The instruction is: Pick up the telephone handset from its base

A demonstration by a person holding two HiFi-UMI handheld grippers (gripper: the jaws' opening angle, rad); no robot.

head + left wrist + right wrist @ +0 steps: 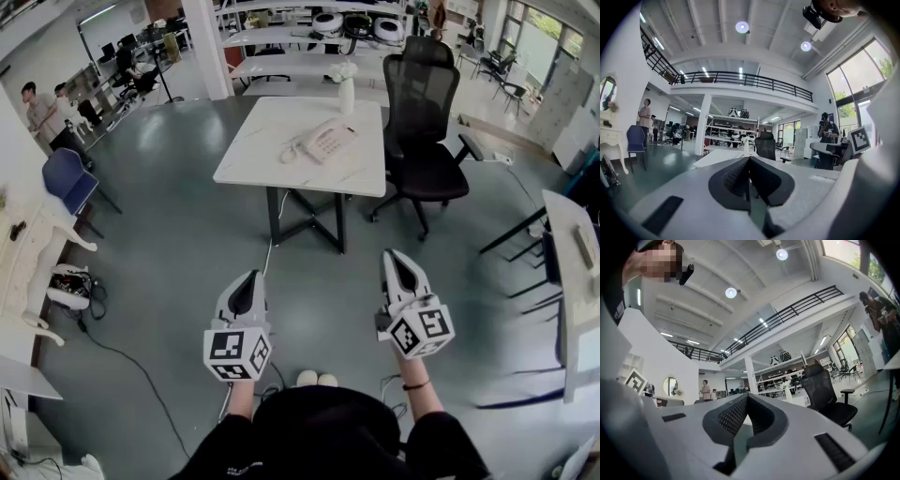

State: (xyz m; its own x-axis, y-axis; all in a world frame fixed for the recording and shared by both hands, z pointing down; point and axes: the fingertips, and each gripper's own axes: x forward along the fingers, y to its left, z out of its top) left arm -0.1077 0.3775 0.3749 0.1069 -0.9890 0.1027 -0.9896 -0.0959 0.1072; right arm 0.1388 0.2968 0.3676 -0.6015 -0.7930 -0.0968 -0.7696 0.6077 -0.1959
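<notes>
Ahead, handset (313, 146) atop base (336, 137).

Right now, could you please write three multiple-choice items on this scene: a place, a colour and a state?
1. Where is the telephone? A. on the white table B. on the floor C. on a shelf
2. What colour is the office chair beside that table? A. red B. black C. white
3. How do the left tool's jaws stand? A. wide apart B. shut on a cup C. shut, empty
Answers: 1 A, it lies on the tabletop near the vase; 2 B, its mesh back and seat are black; 3 C, the pads meet with nothing between.
</notes>
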